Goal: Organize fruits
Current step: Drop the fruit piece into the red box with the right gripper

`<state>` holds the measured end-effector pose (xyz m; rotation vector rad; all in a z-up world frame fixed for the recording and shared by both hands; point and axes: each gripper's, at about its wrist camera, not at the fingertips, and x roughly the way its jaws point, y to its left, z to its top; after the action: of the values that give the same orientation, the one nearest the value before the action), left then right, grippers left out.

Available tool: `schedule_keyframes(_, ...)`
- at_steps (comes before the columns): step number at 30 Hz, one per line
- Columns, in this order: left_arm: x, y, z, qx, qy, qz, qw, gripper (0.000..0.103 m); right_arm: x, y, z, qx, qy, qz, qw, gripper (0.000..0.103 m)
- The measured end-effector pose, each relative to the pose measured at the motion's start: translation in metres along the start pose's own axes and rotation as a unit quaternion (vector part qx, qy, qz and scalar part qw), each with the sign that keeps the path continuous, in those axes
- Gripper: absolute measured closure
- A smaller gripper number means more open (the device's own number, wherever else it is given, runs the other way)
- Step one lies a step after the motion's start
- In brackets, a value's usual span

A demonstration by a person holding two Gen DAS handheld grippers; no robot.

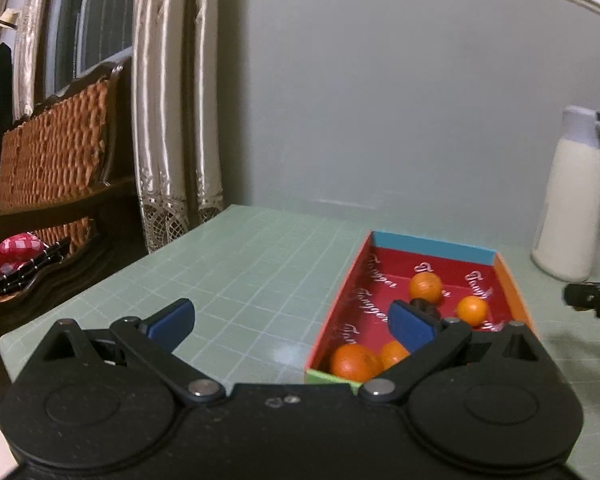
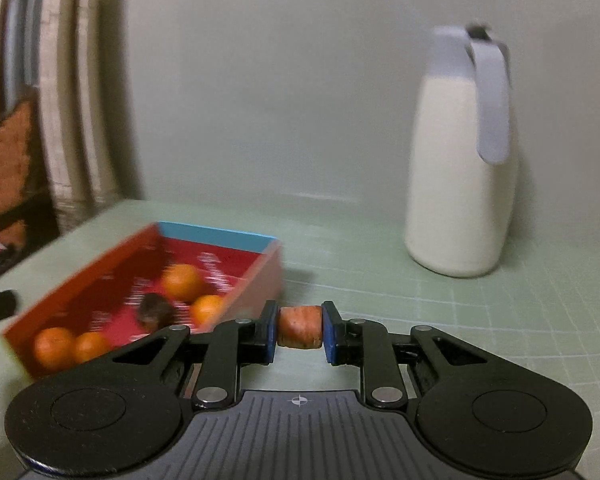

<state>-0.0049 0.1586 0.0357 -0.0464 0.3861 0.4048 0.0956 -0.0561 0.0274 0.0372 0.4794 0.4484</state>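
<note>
A red-lined cardboard box (image 1: 432, 246) lies on the green mat and holds several oranges, among them one at the back (image 1: 425, 287) and one at the near end (image 1: 354, 362), plus a dark fruit (image 1: 426, 307). My left gripper (image 1: 291, 324) is open and empty, with its right pad over the box's near end. In the right wrist view, my right gripper (image 2: 300, 330) is shut on a small orange-brown fruit (image 2: 301, 322), held above the mat just right of the box (image 2: 216, 236). Blurred oranges (image 2: 181, 282) and the dark fruit (image 2: 155, 309) lie inside the box.
A tall white jug with a grey lid and handle (image 2: 460, 168) (image 1: 572, 200) stands at the back right by the wall. The green gridded mat (image 1: 240, 264) ends at the left, where a wicker chair (image 1: 56, 148) and curtains (image 1: 168, 120) stand.
</note>
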Motion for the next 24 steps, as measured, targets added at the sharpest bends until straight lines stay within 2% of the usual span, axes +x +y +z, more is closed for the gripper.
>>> schedule_keyframes(5,-0.024,0.000,-0.009,-0.006,-0.007,0.005,1.0000,0.006,-0.018,0.039,-0.001,-0.030,-0.016,0.035,0.999,0.080)
schedule_keyframes(11,-0.037,0.004,-0.017,0.037,-0.021,0.032,0.9986,0.006,-0.024,0.064,-0.007,-0.039,-0.012,0.058,0.997,0.080)
schedule_keyframes(19,-0.033,0.014,-0.025,0.008,0.000,0.029,0.9995,0.006,-0.005,0.081,-0.010,-0.047,-0.025,0.083,0.995,0.079)
schedule_keyframes(20,-0.033,0.012,-0.025,0.010,0.000,0.028,0.9996,0.006,-0.003,0.081,-0.012,-0.054,-0.026,0.080,0.995,0.052)
schedule_keyframes(21,-0.035,0.011,-0.026,0.013,-0.001,0.025,0.9996,0.006,-0.004,0.081,-0.013,-0.058,-0.029,0.074,0.995,0.004)
schedule_keyframes(23,-0.036,0.007,-0.027,0.018,-0.005,0.021,0.9996,0.006,-0.019,0.073,-0.017,-0.046,-0.070,0.085,0.993,0.000)
schedule_keyframes(24,-0.036,0.005,-0.027,0.019,-0.007,0.018,0.9996,0.006,-0.024,0.069,-0.016,-0.040,-0.073,0.082,0.993,0.000)
